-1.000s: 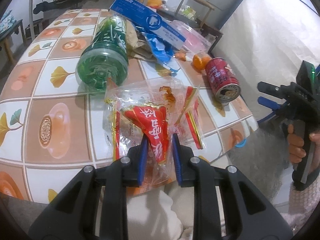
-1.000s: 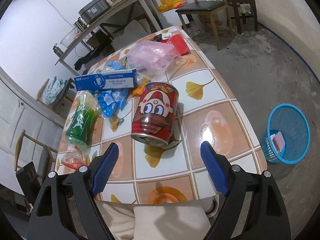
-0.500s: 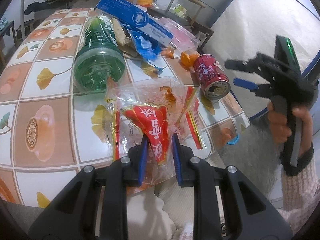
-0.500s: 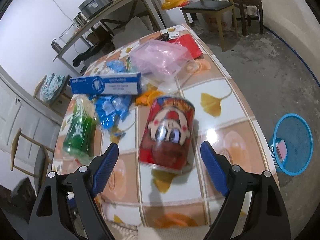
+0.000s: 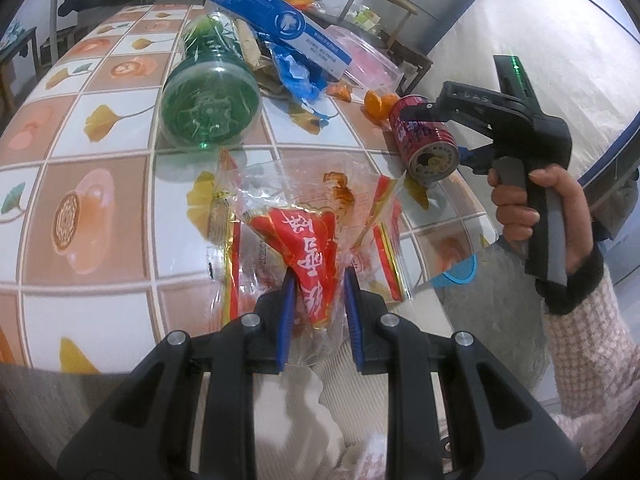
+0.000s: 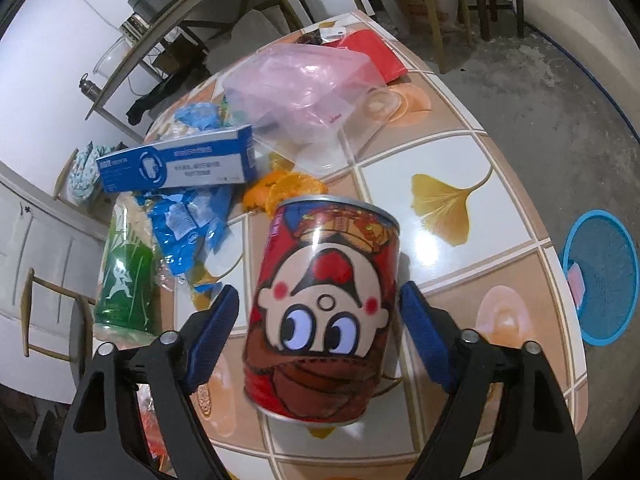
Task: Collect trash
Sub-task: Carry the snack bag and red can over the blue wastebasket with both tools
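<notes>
Honestly the biggest risk is the can [image 6: 326, 308], lying on its side near the table's [image 6: 448, 152] right edge: the right gripper [image 6: 320, 336] has just been closing around it, pads not touching yet, so it could roll off. Smaller worry: the wrapper [image 5: 310, 252] pinched in the left gripper [image 5: 317, 312] could slip out.

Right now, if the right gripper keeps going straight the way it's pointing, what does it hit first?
The red can. It lies on its side between the right gripper's closing jaws, pads seemingly not yet touching; the tiled table lies just beneath.
</notes>
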{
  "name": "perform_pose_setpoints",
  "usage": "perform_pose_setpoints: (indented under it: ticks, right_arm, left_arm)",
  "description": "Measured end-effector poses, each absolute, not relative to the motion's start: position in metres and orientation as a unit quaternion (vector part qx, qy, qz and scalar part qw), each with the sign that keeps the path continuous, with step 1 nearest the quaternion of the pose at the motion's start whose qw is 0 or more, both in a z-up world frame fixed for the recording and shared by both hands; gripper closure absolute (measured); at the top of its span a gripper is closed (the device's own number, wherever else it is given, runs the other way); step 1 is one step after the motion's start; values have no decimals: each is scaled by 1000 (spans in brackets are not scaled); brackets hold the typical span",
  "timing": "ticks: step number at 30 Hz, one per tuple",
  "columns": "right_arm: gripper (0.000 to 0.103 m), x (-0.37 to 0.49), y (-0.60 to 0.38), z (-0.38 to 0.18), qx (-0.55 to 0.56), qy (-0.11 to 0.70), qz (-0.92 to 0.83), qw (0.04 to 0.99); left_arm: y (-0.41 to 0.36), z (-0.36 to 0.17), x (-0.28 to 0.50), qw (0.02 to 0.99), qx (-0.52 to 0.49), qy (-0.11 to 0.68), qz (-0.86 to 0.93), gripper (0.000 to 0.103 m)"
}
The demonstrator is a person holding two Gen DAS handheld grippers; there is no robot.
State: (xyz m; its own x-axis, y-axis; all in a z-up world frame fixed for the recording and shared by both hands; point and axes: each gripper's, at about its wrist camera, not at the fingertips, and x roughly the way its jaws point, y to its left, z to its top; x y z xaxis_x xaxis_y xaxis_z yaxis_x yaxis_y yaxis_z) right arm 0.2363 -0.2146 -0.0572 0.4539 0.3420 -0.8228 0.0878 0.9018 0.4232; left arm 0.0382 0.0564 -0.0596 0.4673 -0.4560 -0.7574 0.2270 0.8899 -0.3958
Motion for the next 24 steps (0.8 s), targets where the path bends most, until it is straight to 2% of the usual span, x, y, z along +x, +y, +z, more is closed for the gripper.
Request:
perform_pose_setpoints:
  ticks: [1, 3, 24]
  right_arm:
    - [35, 237, -216, -59, 214, 519, 78, 824]
    - [35, 235, -219, -61, 228, 518, 81, 820]
    - [37, 166, -269, -62, 319, 471, 123, 813]
  left_arm:
    - [56, -60, 36, 848, -121, 475, -202, 82]
    - [55, -59, 33, 848, -120, 475, -204, 82]
    - [22, -38, 35, 852, -92, 459, -236, 83]
